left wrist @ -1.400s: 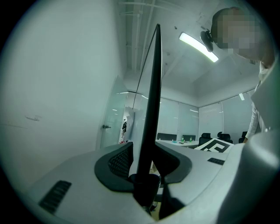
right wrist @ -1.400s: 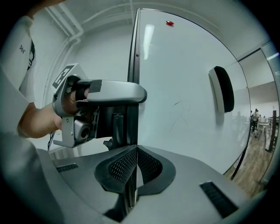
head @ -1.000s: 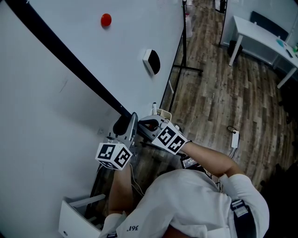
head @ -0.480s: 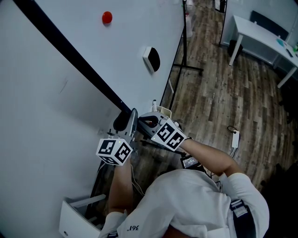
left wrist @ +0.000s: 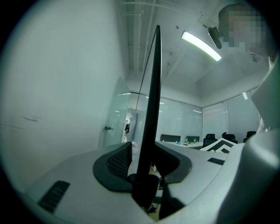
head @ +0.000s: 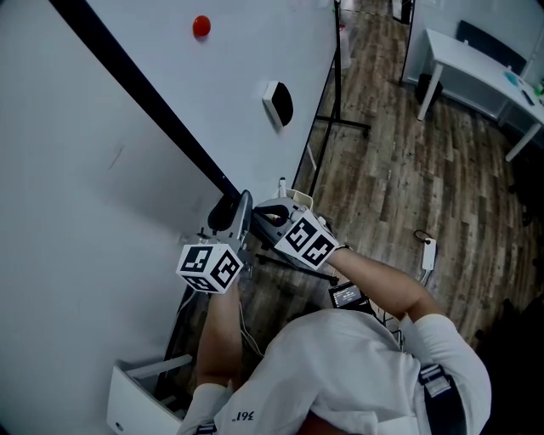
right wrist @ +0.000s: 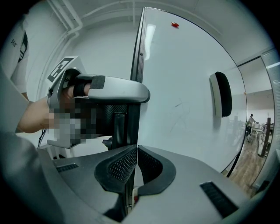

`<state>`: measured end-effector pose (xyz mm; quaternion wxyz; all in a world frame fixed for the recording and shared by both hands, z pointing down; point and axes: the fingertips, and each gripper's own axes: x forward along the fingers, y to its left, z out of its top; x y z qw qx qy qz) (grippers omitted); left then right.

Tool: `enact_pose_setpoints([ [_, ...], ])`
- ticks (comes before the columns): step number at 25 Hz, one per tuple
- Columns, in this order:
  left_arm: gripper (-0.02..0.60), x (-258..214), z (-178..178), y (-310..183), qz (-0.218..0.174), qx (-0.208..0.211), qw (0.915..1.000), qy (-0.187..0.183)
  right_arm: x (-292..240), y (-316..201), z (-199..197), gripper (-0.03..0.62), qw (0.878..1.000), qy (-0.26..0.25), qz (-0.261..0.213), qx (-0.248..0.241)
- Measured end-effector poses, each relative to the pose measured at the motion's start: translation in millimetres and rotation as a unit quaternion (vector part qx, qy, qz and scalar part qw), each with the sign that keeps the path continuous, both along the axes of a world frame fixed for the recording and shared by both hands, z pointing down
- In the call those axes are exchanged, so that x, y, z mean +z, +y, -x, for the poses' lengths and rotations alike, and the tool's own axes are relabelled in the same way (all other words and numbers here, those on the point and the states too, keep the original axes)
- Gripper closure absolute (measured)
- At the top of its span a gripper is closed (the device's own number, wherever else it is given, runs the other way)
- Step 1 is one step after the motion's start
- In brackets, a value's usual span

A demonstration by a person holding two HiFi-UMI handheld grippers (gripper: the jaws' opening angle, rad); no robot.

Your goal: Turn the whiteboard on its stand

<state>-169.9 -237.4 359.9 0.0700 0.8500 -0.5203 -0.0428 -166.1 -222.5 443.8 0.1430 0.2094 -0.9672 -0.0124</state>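
1. Head view: the whiteboard fills the upper left, and its black frame runs down from 11 o'clock to the centre. A red magnet sits on its face at 12 o'clock, with an eraser just below and to the right. The left gripper and right gripper meet at the frame's lower end, side by side, with both forearms reaching up from the person at 6 o'clock. Only this view shows the black stand, the wood floor, a desk at 2 o'clock and a white bin at 7 o'clock. I cannot tell what the bin holds.

2. Left gripper view: the left gripper points level and pinches the whiteboard's dark frame, which rises edge-on from between its pads towards 12 o'clock. Only this view shows the ceiling light at 1 o'clock and a glass-walled room behind.

3. Right gripper view: the right gripper tilts slightly down, its pads pressed on the whiteboard's thin edge. The board's face spreads to the right, carrying the red magnet at 12 o'clock and the eraser at 3 o'clock. The left gripper clamps the same edge just above, reaching in from 9 o'clock.
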Motion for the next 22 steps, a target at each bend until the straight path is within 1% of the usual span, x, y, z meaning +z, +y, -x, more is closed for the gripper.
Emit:
enact_pose_setpoints([
  [12, 0.445, -5.2, -0.2, 3.4, -0.011, 0.001, 0.9999, 0.012, -3.0, -1.7, -4.8, 0.565, 0.999, 0.030, -0.015, 0.014],
  [17, 0.443, -13.5, 5.9, 11.9, -0.034, 0.000, 0.9992, 0.022, -6.4, -2.9, -8.4, 0.565, 0.999, 0.017, -0.018, 0.029],
  [22, 0.443, -14.8, 11.0, 18.3, -0.034, 0.001, 0.9990, 0.027, -8.7, -3.6, -16.3, 0.564, 0.998, 0.023, -0.023, 0.044],
])
